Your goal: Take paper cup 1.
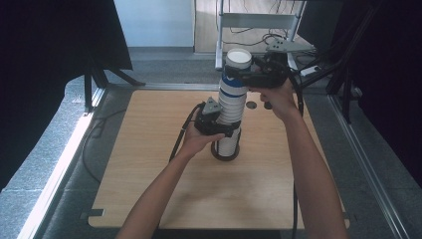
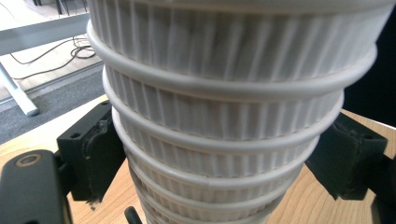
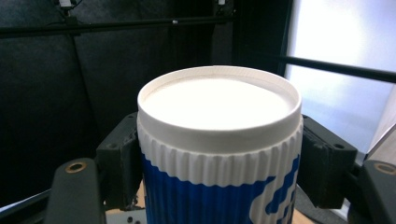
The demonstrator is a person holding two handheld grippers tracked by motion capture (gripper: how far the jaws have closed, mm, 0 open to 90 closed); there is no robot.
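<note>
A tall stack of ribbed white paper cups (image 1: 232, 107) stands in a black ring holder (image 1: 226, 151) at the middle of the wooden table (image 1: 149, 149). The top cup (image 1: 238, 62) has a blue pattern and a flat closed white end facing up. My left gripper (image 1: 226, 127) is shut on the lower stack (image 2: 224, 116), a black finger (image 2: 95, 149) pressed on each side. My right gripper (image 1: 242, 75) is shut on the top cup (image 3: 219, 121), just under its upper edge, with its fingers (image 3: 119, 161) against both sides.
Black curtains hang at left and right. A metal-legged frame (image 1: 259, 22) with cables stands beyond the table's far edge. Grey floor surrounds the table. Each gripper's cable trails over the tabletop.
</note>
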